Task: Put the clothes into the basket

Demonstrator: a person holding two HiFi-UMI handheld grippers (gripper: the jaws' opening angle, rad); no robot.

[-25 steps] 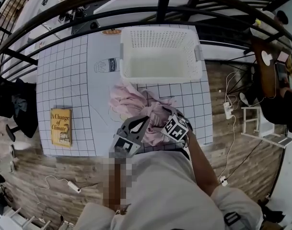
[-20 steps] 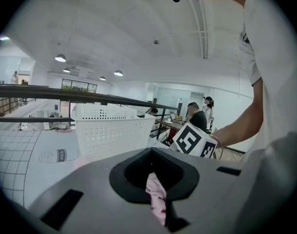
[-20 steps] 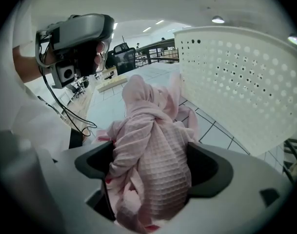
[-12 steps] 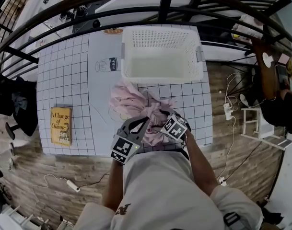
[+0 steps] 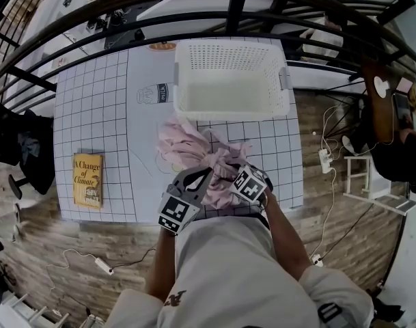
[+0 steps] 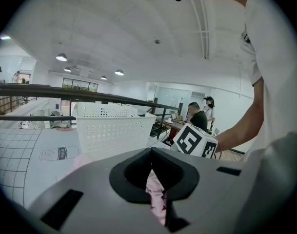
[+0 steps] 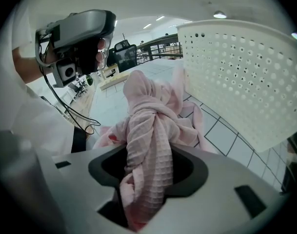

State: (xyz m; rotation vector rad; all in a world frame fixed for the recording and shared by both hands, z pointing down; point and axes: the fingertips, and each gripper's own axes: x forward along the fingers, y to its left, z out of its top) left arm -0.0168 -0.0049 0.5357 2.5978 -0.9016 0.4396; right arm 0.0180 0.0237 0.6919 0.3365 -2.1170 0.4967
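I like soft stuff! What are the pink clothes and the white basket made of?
The pink clothes look like soft, matte waffle-weave fabric, maybe cotton: tiny squares show in the cloth, and it bunches in folds. The white basket looks like hard, slightly shiny plastic: stiff walls with neat rows of holes.

Left tool (image 5: 202, 178) clamped on pink cloth (image 5: 184, 142); right tool (image 5: 229, 176) jaws just closing round same cloth, tools side by side.

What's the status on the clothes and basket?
Left gripper shut on pink clothes. Right gripper jaws just closing on same bunch. Clothes on table, basket empty. Nothing blocks the way.
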